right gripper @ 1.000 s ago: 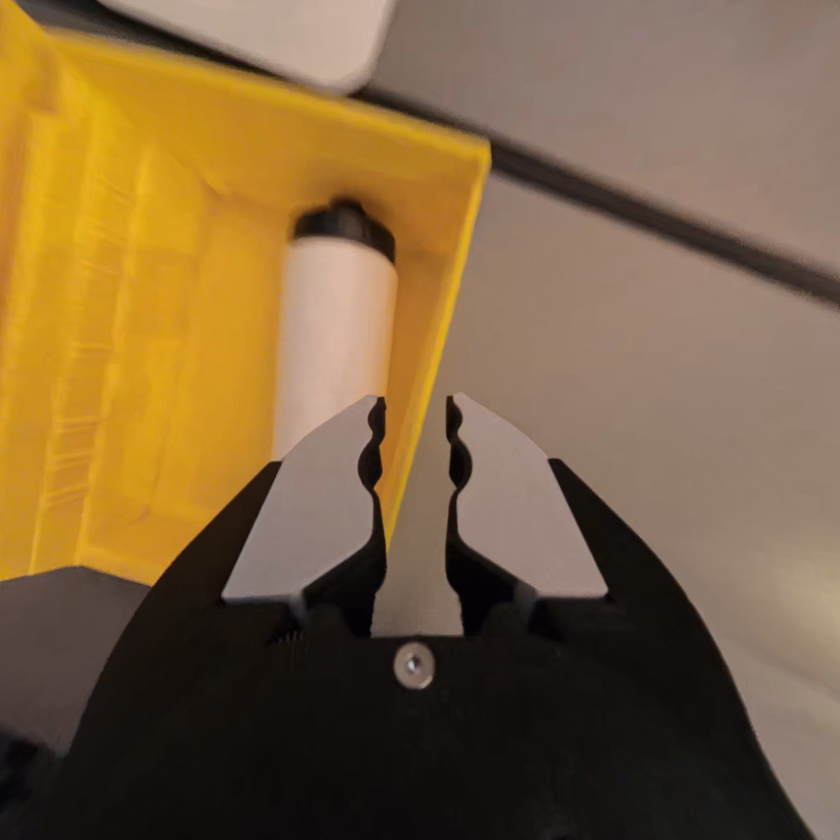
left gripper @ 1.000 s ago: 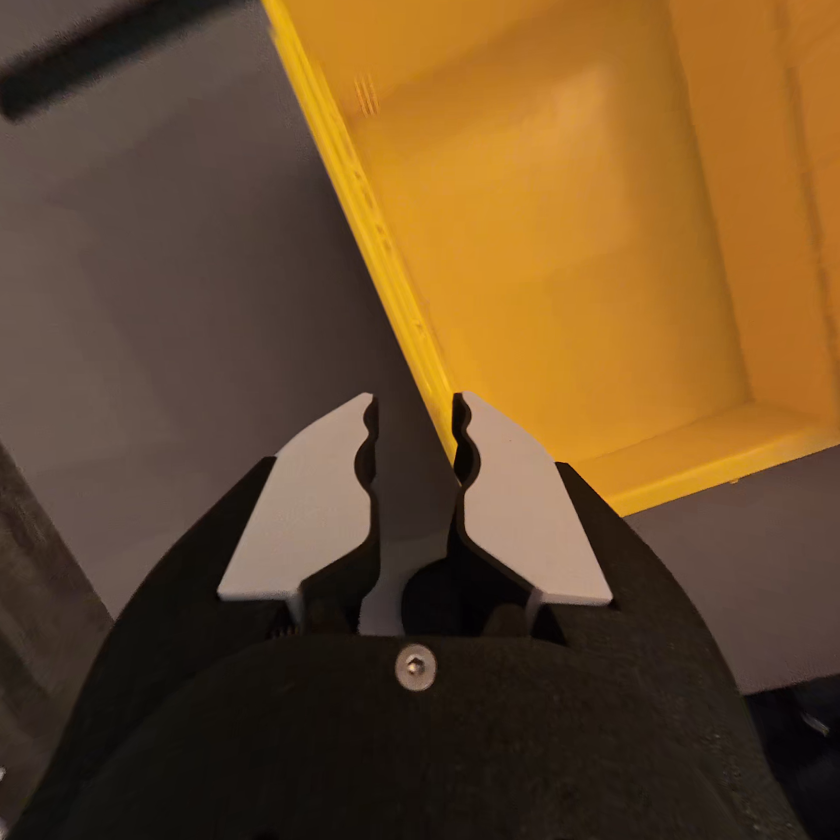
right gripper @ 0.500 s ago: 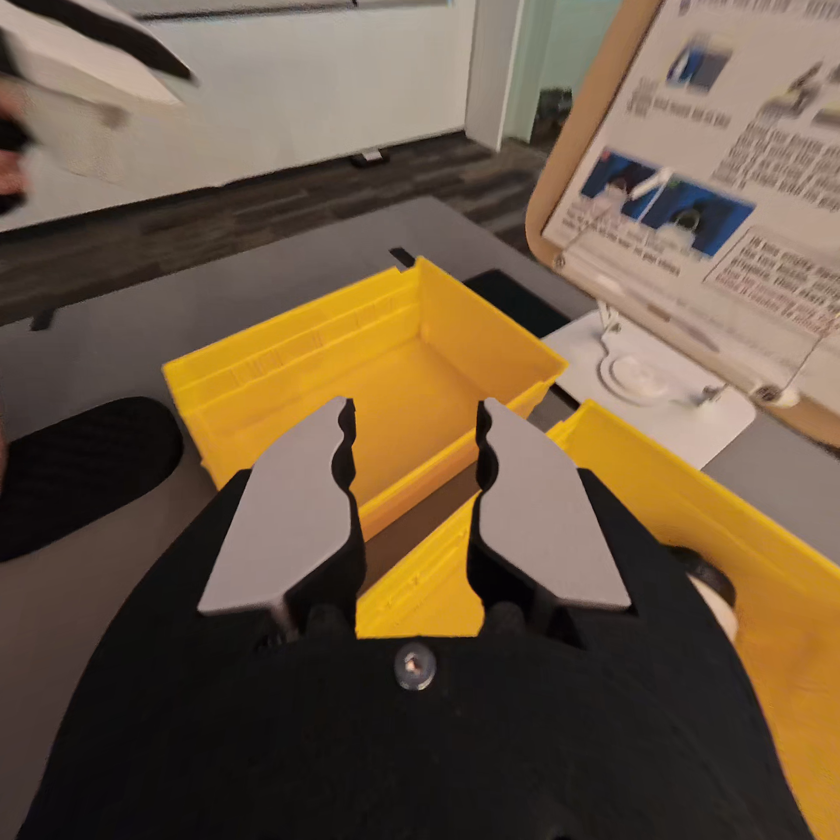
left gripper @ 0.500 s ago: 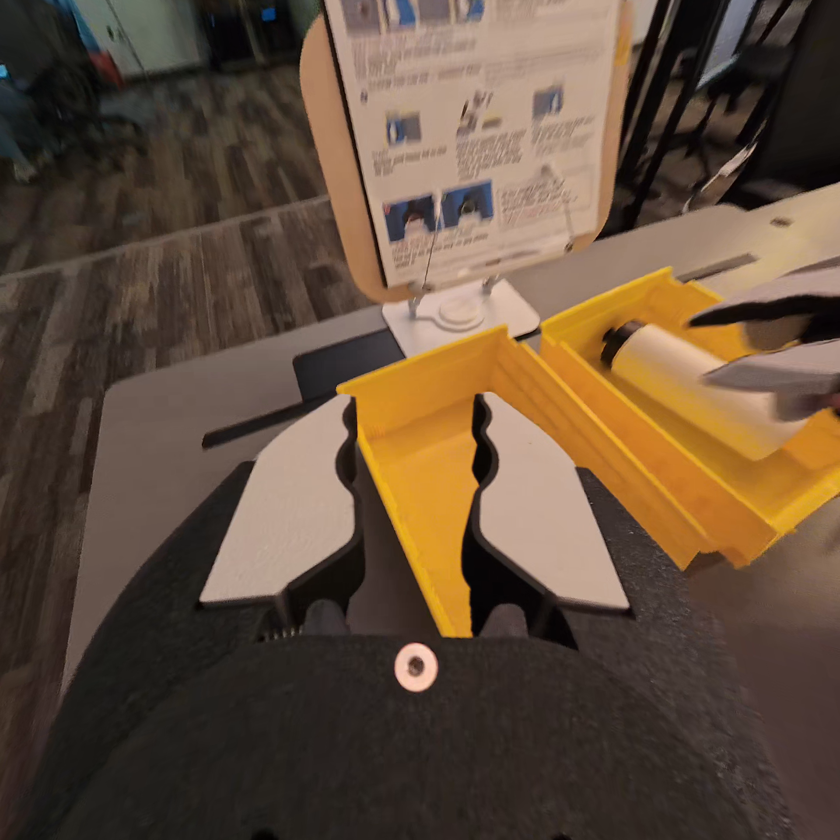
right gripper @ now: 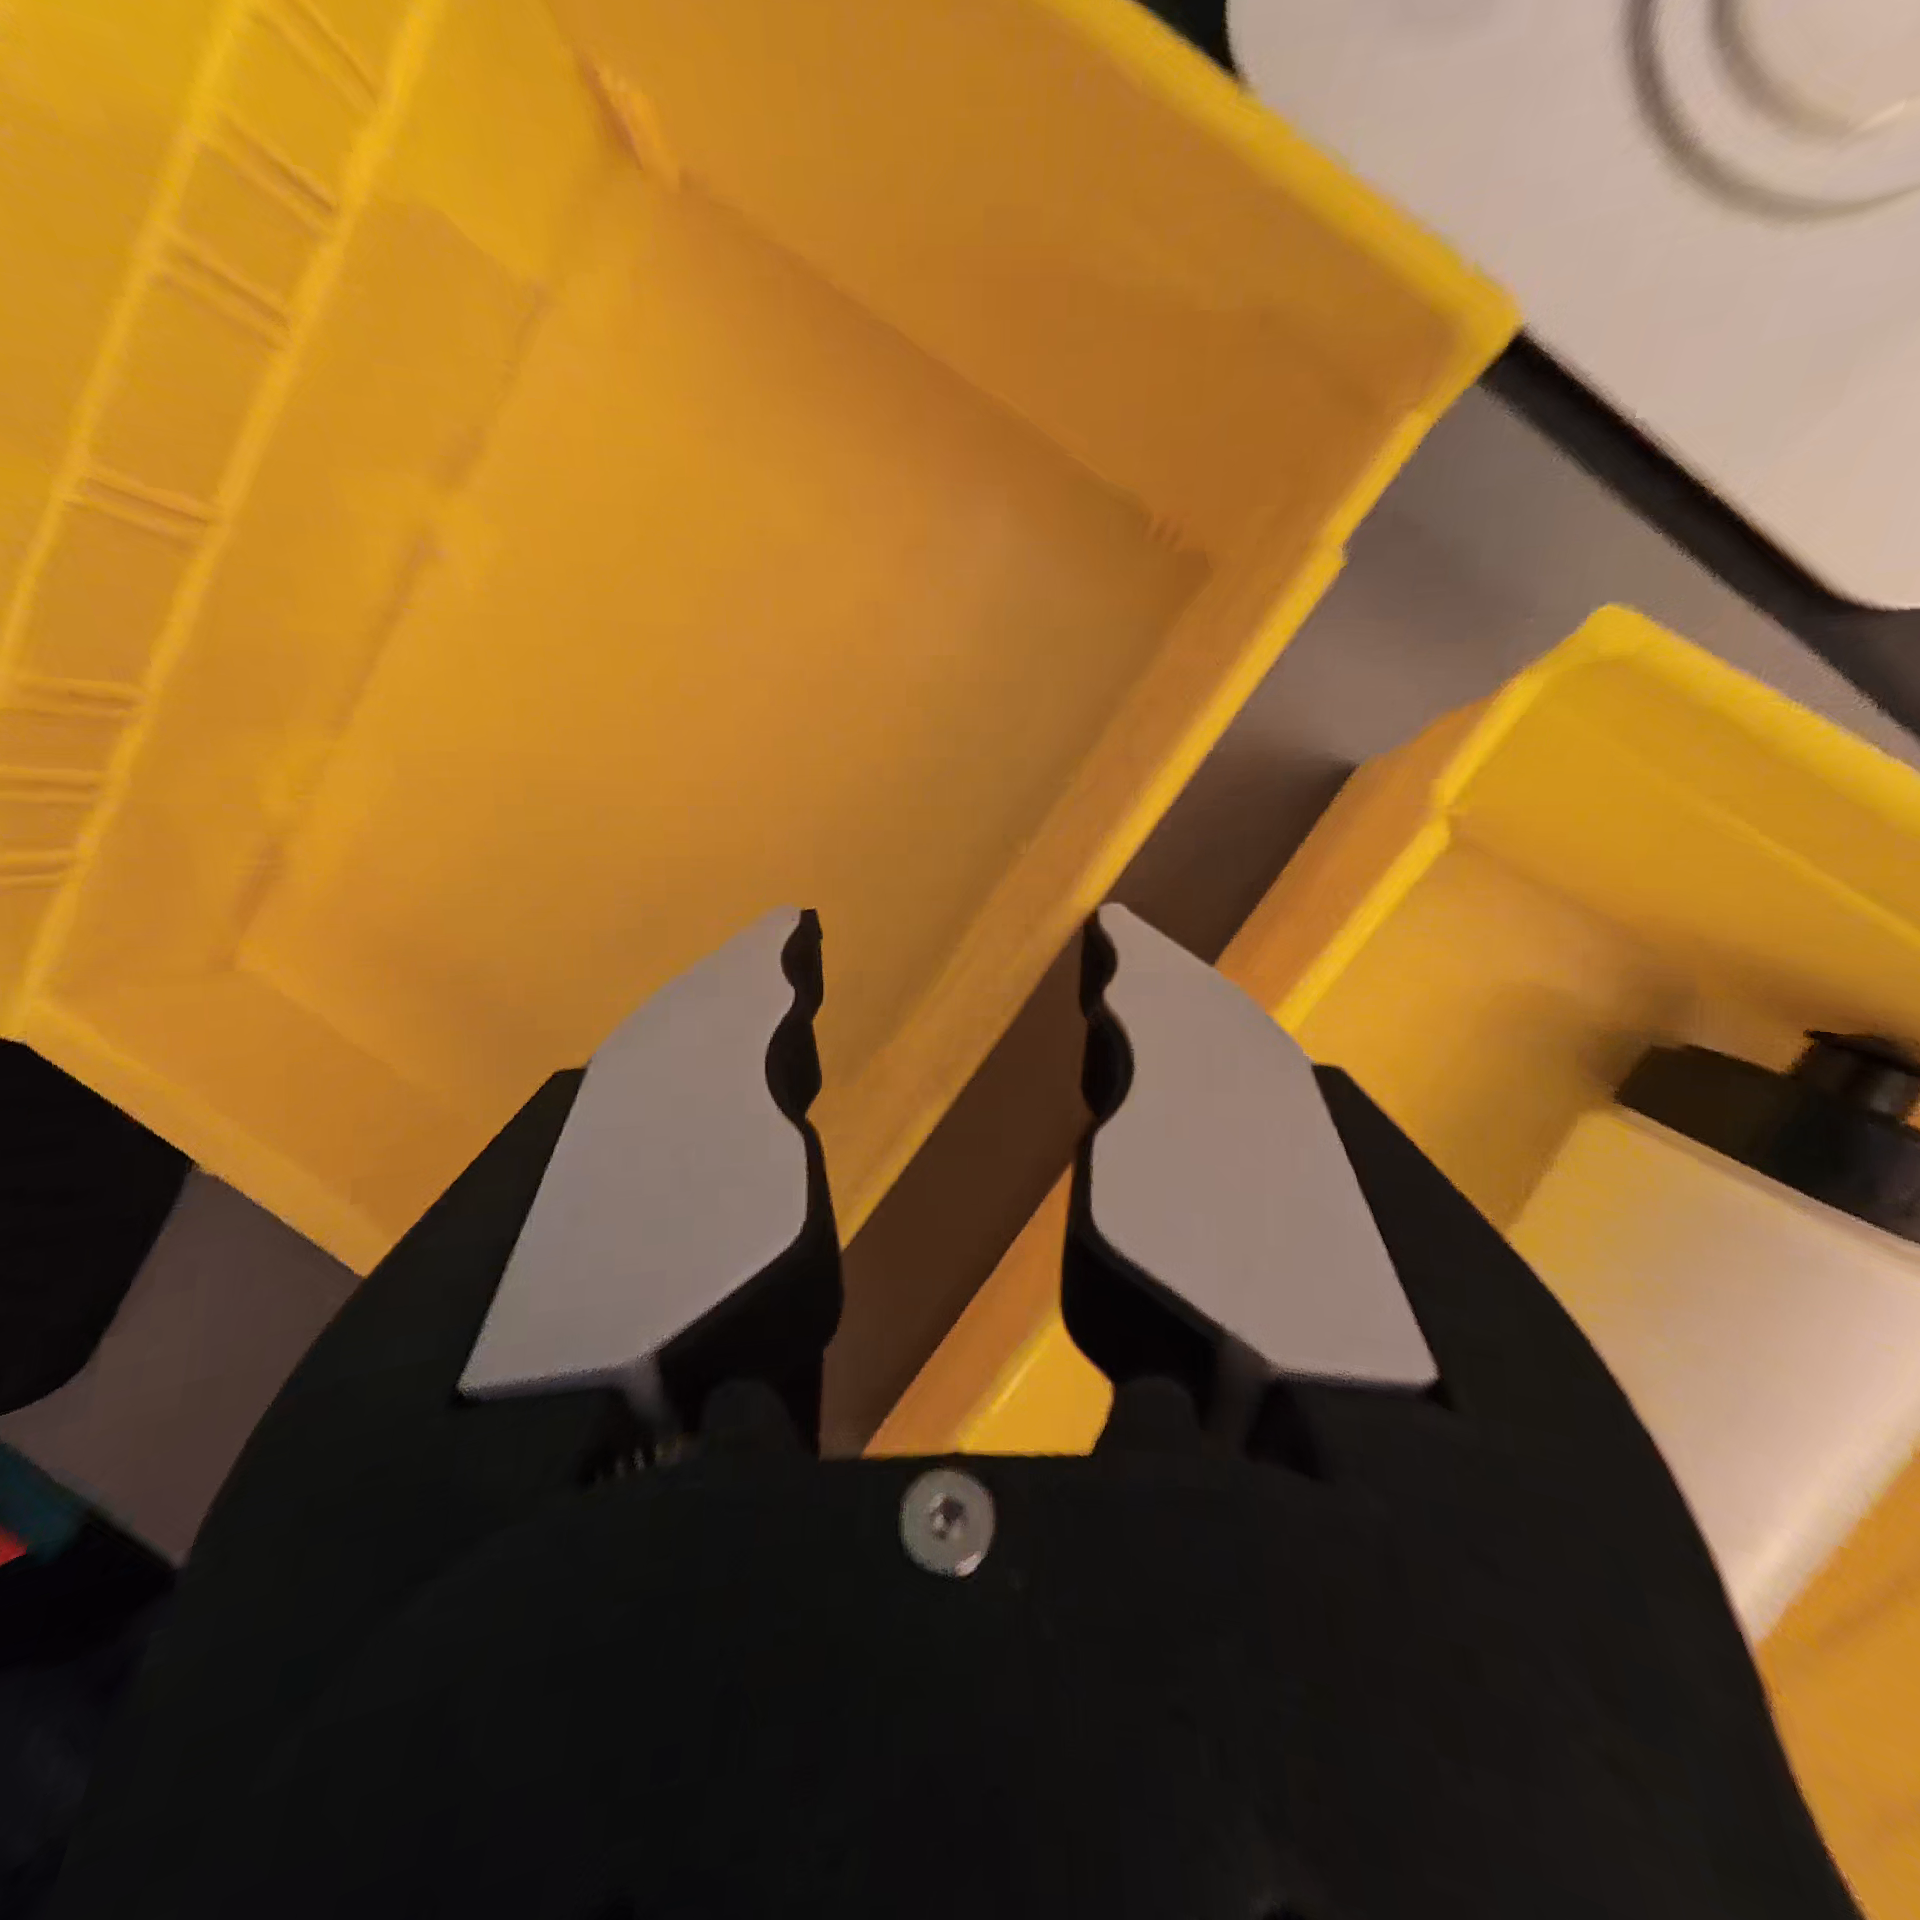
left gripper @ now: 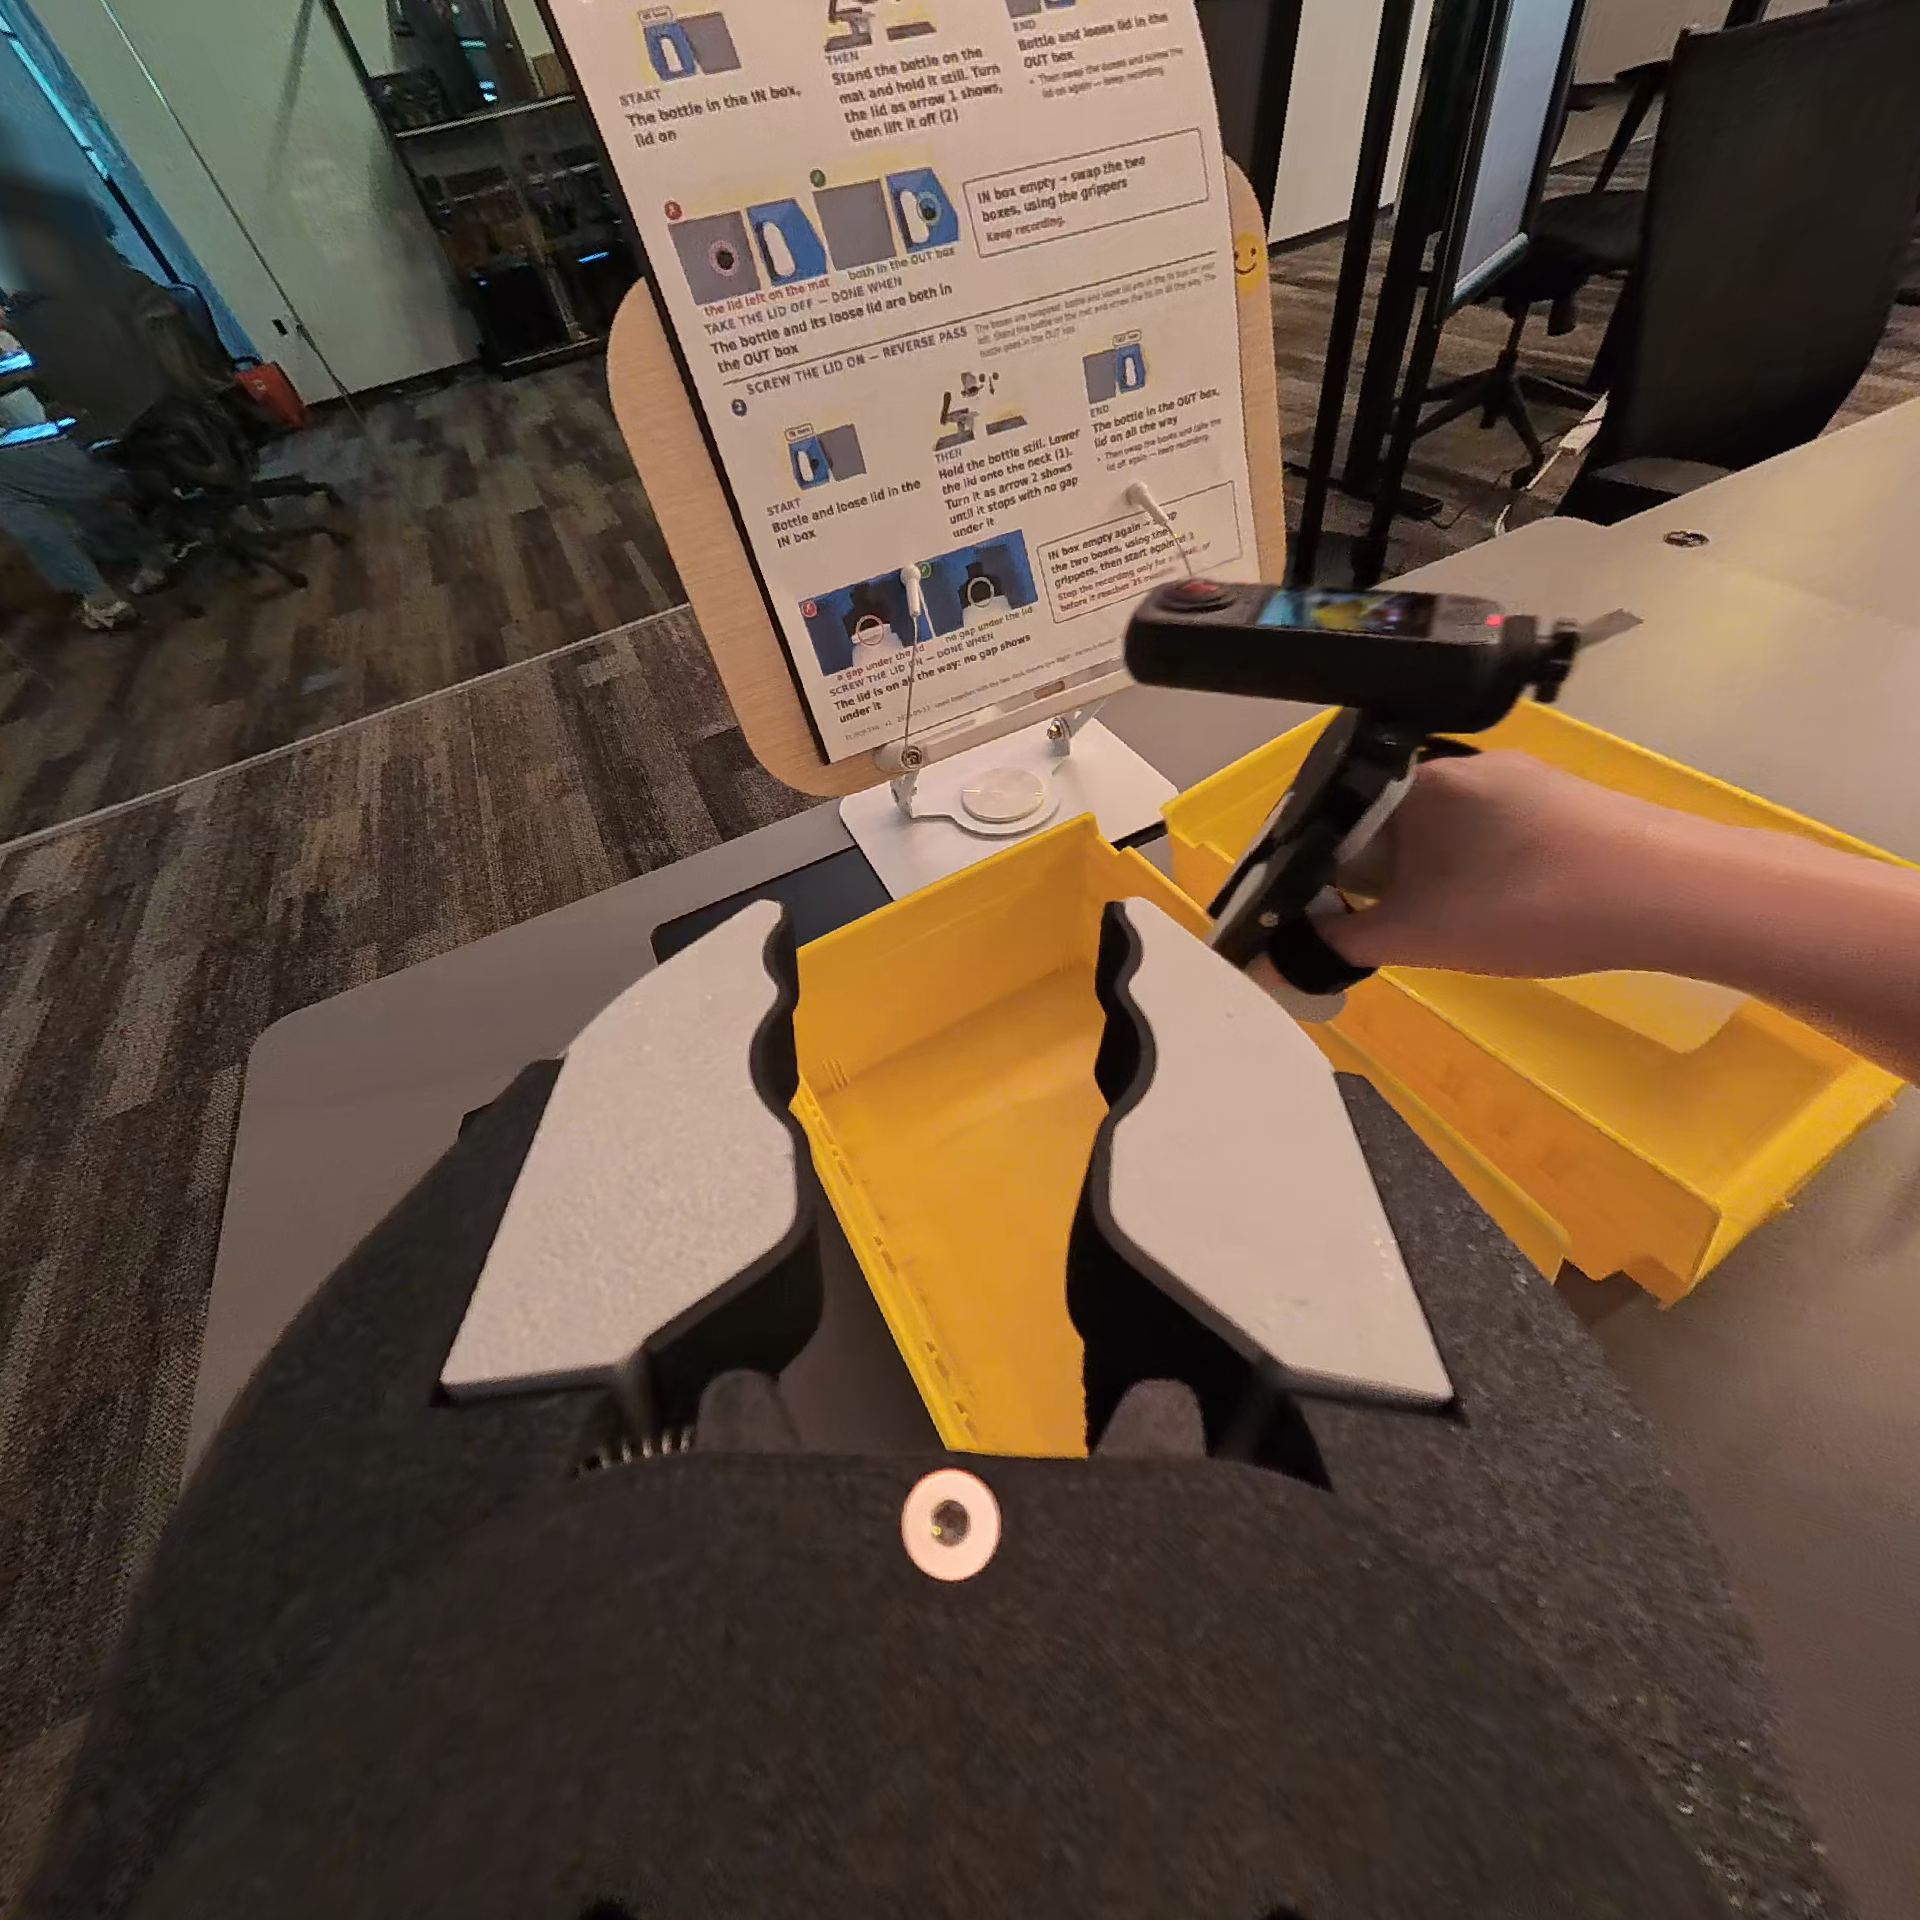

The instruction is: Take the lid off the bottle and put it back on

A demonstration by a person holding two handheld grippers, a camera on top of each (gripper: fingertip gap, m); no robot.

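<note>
The white bottle lies on its side in the right yellow bin, with its black lid on. My right gripper is open and empty. It points down over the gap between this bin and the empty left yellow bin. My left gripper is open and empty, and hovers at the near end of the empty bin. In the left wrist view a hand holds the right gripper over the right bin and hides most of the bottle.
An instruction board on a white stand base stands just behind the bins; the base also shows in the right wrist view. The grey table runs left and right. Chairs and floor lie beyond.
Both grippers have opened wider. The left view has tilted up from the bin to look across the table. The right gripper has swung down over the two bins.
</note>
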